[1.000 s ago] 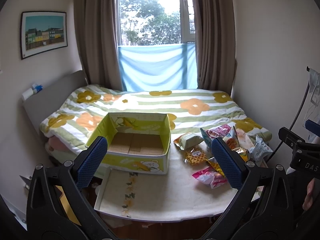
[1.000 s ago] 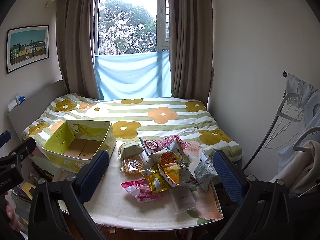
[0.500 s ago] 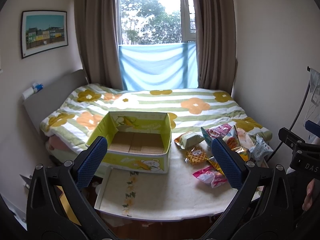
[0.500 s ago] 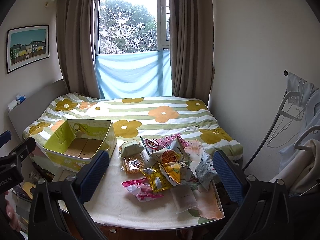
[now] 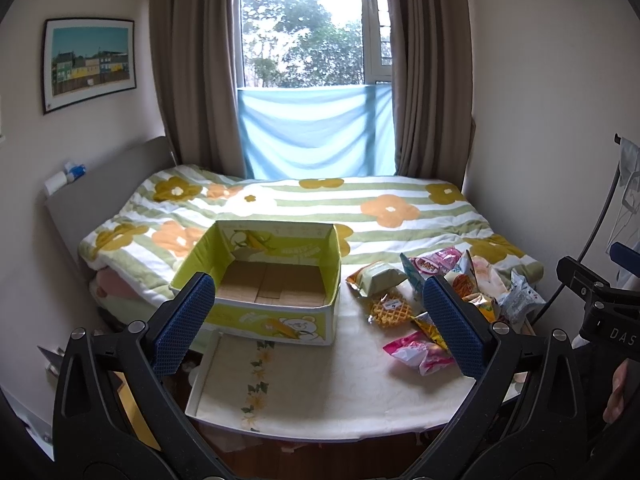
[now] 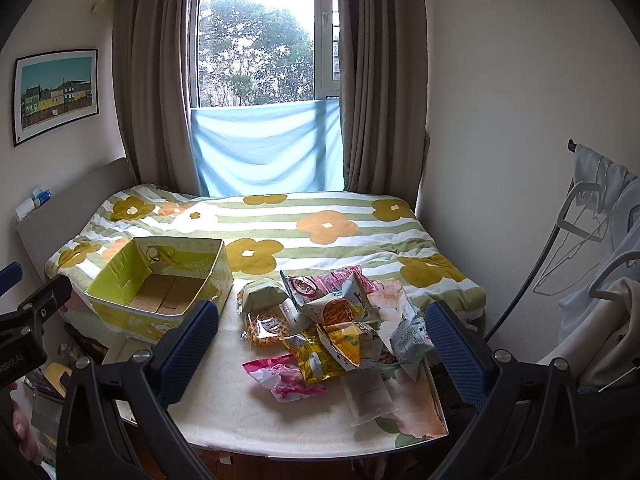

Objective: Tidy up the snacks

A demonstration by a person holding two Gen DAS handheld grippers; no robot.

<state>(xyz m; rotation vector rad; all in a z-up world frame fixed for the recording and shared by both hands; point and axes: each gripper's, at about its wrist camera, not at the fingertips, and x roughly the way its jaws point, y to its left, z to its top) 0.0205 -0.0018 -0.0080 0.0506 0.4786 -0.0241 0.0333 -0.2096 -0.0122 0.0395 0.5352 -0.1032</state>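
An open yellow-green cardboard box [image 5: 264,280] [image 6: 160,288] stands empty at the table's far left. A pile of snack packets [image 5: 452,296] [image 6: 336,320] lies on the right half of the table, with a pink packet [image 5: 420,354] [image 6: 286,376] and a waffle packet [image 5: 390,312] [image 6: 264,326] nearest the middle. My left gripper [image 5: 316,328] is open and empty, held above the table's near edge. My right gripper [image 6: 320,348] is open and empty, above the snack pile's near side.
The small table [image 5: 320,384] [image 6: 248,408] has a cream flowered cloth and stands against a bed [image 5: 320,208] with a striped flower quilt. A clothes rack [image 6: 592,264] stands at the right wall. Clutter lies on the floor at the left [image 6: 52,376].
Both views have shifted only slightly; the grippers stay open and nothing on the table has moved.
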